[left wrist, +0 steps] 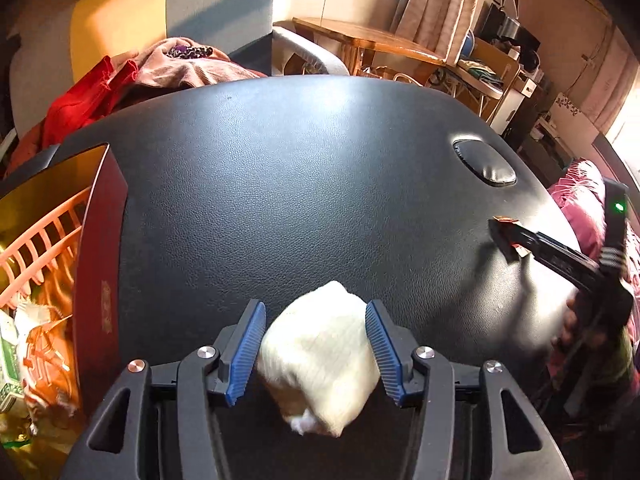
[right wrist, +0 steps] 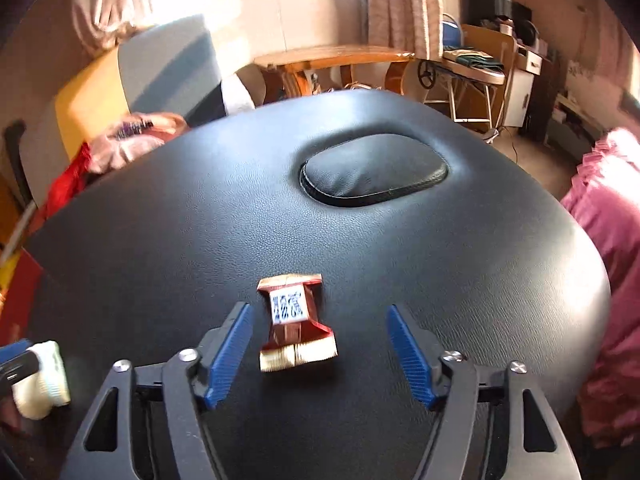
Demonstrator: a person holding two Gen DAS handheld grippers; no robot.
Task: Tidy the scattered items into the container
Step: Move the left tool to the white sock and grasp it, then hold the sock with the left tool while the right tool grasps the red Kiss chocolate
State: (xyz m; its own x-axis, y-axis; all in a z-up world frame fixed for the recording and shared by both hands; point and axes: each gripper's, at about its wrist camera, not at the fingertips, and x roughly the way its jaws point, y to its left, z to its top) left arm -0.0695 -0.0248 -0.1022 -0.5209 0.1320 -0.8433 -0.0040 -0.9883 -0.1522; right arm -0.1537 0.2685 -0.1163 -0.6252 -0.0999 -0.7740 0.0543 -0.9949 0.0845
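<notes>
A white soft bundle (left wrist: 320, 356) sits between the blue pads of my left gripper (left wrist: 315, 308), which is shut on it just above the black padded table (left wrist: 300, 160). At the far left stands a salmon plastic basket (left wrist: 40, 232) holding several packets. In the right wrist view a red and gold wrapped candy (right wrist: 296, 320) lies on the table between the fingers of my open right gripper (right wrist: 319, 311), closer to the left pad and not touched. The right gripper (left wrist: 506, 240) also shows at the table's right side, and the white bundle (right wrist: 40, 380) at the left edge of the right wrist view.
A dark red box wall (left wrist: 100, 280) stands between the basket and the table top. An oval cushion inset (right wrist: 374, 172) lies toward the far right of the table. Red and pink clothes (left wrist: 120, 80) are piled beyond the far left edge, and pink fabric (right wrist: 600, 260) at the right.
</notes>
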